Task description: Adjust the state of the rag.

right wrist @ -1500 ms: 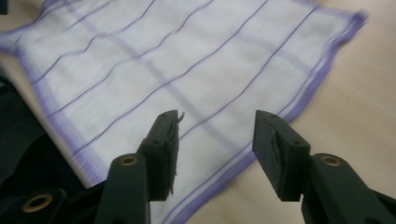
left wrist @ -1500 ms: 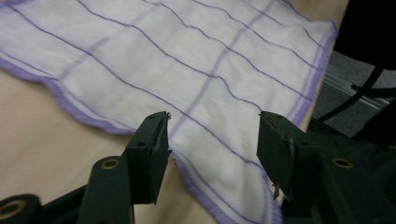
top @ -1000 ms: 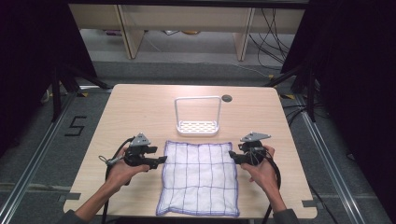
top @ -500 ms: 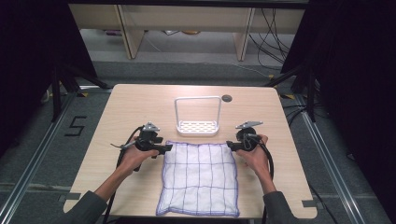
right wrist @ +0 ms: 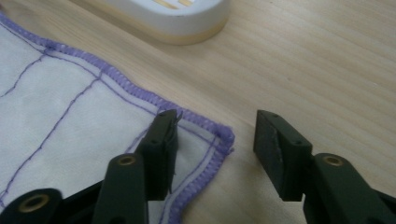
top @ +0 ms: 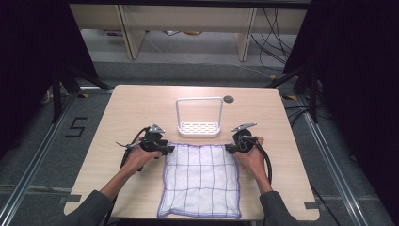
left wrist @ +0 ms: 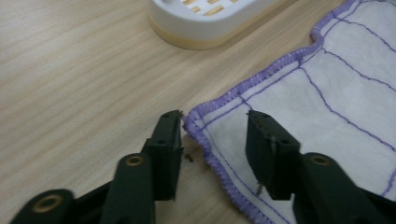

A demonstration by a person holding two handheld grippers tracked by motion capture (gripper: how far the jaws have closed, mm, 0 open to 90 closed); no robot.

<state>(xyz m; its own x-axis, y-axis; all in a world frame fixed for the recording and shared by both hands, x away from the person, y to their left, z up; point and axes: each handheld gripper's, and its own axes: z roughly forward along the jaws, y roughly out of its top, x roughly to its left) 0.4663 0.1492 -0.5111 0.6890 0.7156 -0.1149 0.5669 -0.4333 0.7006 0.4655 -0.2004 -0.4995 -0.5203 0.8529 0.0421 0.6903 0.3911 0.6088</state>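
While the white cloth (top: 200, 181) is lying flat on the pale wood-grain tabletop (top: 122, 108), both claws are sitting at its two far corners. It is a soft, roughly square piece crossed by thin purple grid lines and bound with a thick purple stitched hem, slightly wavy along the edges. Beyond it a white rack (top: 199, 117) is standing, its oval base slotted and a thin bent-wire frame rising over it; a small dark round disc (top: 228, 99) is lying near the far edge.

The left claw (left wrist: 214, 135) is straddling the cloth's corner, one black jaw on bare wood just off the hem and the other over the fabric; its jaws have just been closing, yet they are still standing apart with no pad pressing on the cloth. The right claw (right wrist: 215, 140) is likewise standing apart over the opposite corner, one jaw above the hem and one over wood, having just been narrowing.

From the high view the jaw tips are too small to judge, and the hands are covering much of each tool. The gripper views are cutting the rack down to a slice of its base, though they are showing the stitching and a few dark specks on the wood by the left corner. Whether any jaw tip is touching the surface is not clear.
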